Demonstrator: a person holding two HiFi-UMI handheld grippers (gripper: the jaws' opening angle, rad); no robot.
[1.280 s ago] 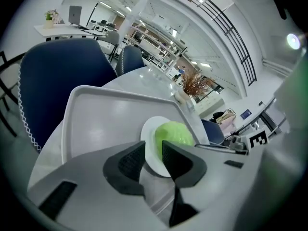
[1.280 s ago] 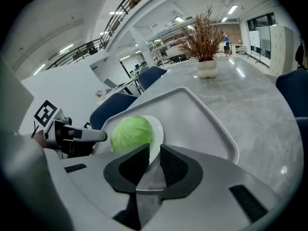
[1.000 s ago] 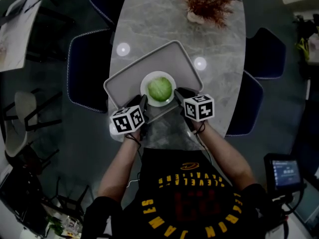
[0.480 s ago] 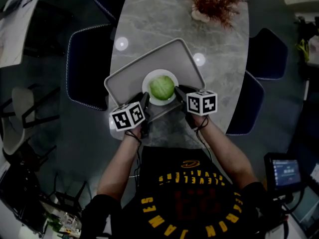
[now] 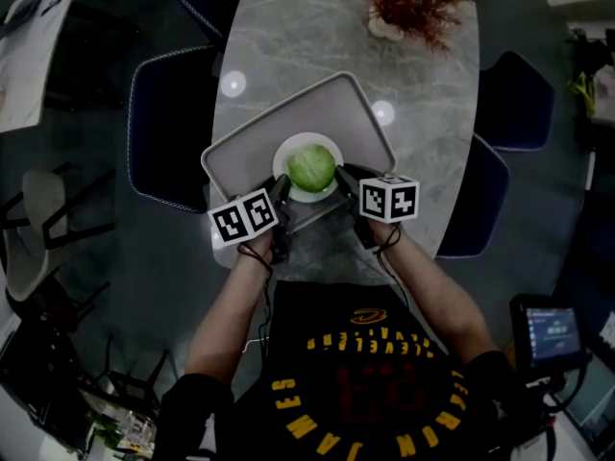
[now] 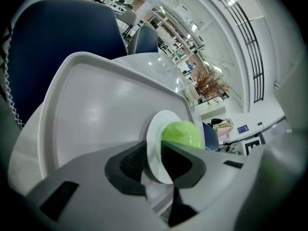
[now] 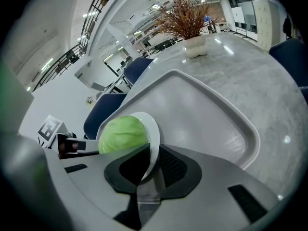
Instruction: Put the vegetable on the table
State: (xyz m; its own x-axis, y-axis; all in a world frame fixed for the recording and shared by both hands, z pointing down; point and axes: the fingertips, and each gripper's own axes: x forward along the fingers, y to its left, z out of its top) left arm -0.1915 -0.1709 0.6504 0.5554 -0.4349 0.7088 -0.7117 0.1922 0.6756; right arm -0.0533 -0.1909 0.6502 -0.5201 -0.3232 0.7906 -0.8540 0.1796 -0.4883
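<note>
One cabbage on plate over tray; left gripper, right gripper pinch rim.

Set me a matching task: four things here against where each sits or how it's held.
1 round green cabbage
2 round white plate
3 grey rectangular tray
4 dried red-brown plant in white pot

A rim pinched by left tongs and right tongs
B far end of grey marble table
C on the plate
D beneath the plate

Pairs: 1-C, 2-A, 3-D, 4-B
</note>
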